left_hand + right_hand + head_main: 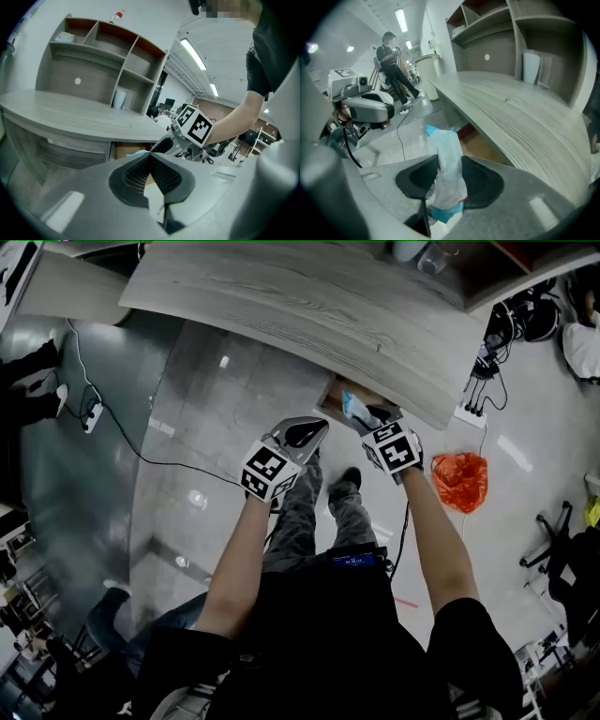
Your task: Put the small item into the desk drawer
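— At the desk (309, 306) front, what is showing?

— A drawer (330, 401) is standing open under the desk's near edge, with its brown inside showing.

— What is the right gripper doing?

— The right gripper (449, 171) is clamping the small item (446, 154), a white-and-blue packet. Both pads are pressing on its lower half. Its upper end is sticking out past the jaws and pointing toward the drawer.

— Where is the item sitting?

— It is hanging in that grip at the drawer mouth. Whether its tip is reaching inside the drawer, I cannot tell.

— And the left gripper?

— The left gripper (150, 166) is hovering just left of the right one, near the drawer. Its jaws are pressing together with nothing between them.

— Anything else to record?

— An orange bag (459, 479) is lying on the floor, right of the person's right arm. A shelf unit (108, 61) is standing on the far side of the desk. A white cup (530, 66) is sitting in one of its lower compartments.
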Tool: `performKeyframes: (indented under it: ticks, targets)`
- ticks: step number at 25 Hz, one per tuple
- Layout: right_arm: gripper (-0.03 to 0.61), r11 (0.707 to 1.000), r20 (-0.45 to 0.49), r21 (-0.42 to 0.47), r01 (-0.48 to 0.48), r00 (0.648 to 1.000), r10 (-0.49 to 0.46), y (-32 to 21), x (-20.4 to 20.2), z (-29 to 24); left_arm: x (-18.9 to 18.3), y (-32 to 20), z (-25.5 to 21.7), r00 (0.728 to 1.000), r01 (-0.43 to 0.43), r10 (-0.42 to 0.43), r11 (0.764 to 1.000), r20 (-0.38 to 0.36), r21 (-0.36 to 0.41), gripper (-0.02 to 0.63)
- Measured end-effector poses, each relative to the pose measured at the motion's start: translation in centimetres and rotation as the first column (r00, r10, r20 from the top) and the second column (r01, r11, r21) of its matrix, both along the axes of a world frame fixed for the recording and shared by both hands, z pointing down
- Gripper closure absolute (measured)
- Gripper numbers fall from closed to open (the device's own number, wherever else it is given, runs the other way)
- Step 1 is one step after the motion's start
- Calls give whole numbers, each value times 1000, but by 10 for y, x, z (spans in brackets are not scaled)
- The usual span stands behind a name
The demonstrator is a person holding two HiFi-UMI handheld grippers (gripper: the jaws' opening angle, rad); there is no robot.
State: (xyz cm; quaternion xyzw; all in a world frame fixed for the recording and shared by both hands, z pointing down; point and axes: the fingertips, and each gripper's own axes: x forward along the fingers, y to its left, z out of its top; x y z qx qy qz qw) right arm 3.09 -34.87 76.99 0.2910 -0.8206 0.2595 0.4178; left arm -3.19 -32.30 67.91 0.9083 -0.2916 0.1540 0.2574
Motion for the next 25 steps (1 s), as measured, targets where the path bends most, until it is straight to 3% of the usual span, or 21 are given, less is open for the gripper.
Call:
performKeyframes:
  ticks: [25]
  targets:
    - [411, 997, -95, -75, 17, 995, -24, -19, -17, 64, -13, -10, 35, 1000, 28, -27, 998, 8, -61, 612]
